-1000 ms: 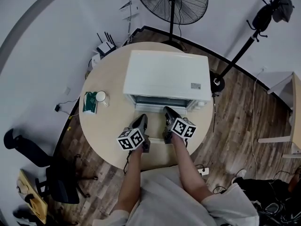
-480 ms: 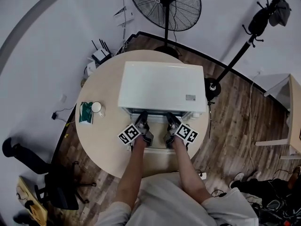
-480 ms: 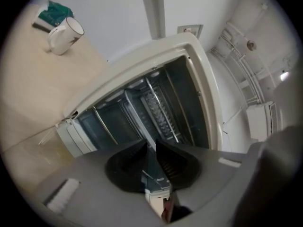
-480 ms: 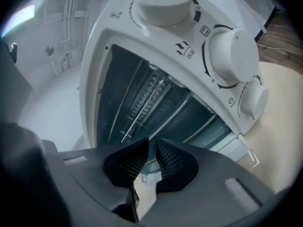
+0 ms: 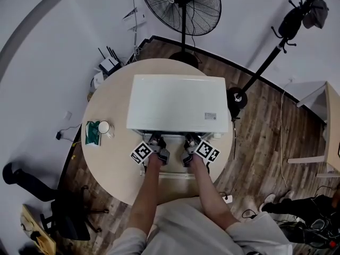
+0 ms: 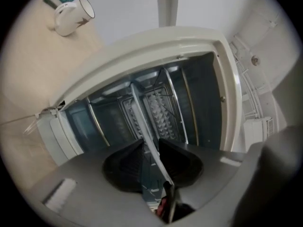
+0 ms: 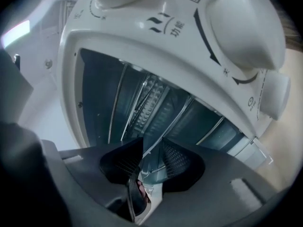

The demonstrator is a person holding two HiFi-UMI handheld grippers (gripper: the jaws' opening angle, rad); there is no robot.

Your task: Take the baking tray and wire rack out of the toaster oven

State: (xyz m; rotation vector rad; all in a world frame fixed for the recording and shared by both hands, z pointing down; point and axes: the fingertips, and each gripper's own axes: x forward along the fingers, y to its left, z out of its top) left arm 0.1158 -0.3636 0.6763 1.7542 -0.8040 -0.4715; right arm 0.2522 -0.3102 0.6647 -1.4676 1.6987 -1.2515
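Note:
The white toaster oven (image 5: 178, 104) stands on a round table, its front open toward me. Both grippers reach into its mouth. My left gripper (image 5: 154, 141) points level into the cavity. In the left gripper view a thin pale metal edge (image 6: 142, 115) runs from the oven between the jaws of the left gripper (image 6: 150, 148), which are opening and stand apart from it. I cannot tell whether it is tray or rack. My right gripper (image 5: 189, 141) is beside it. In its own view the right gripper (image 7: 152, 148) is opening with a thin metal rod (image 7: 177, 117) between the jaws, untouched.
A white mug (image 5: 104, 127) and a green packet (image 5: 92, 133) sit on the table (image 5: 106, 163) left of the oven. The oven's control knobs (image 7: 246, 22) are right of my right gripper. A standing fan (image 5: 180, 4) is behind the table, an office chair (image 5: 64, 217) at lower left.
Both grippers have moved forward from over the table's front to the oven's mouth, and their marker cubes have rolled. The oven has not shifted on the table.

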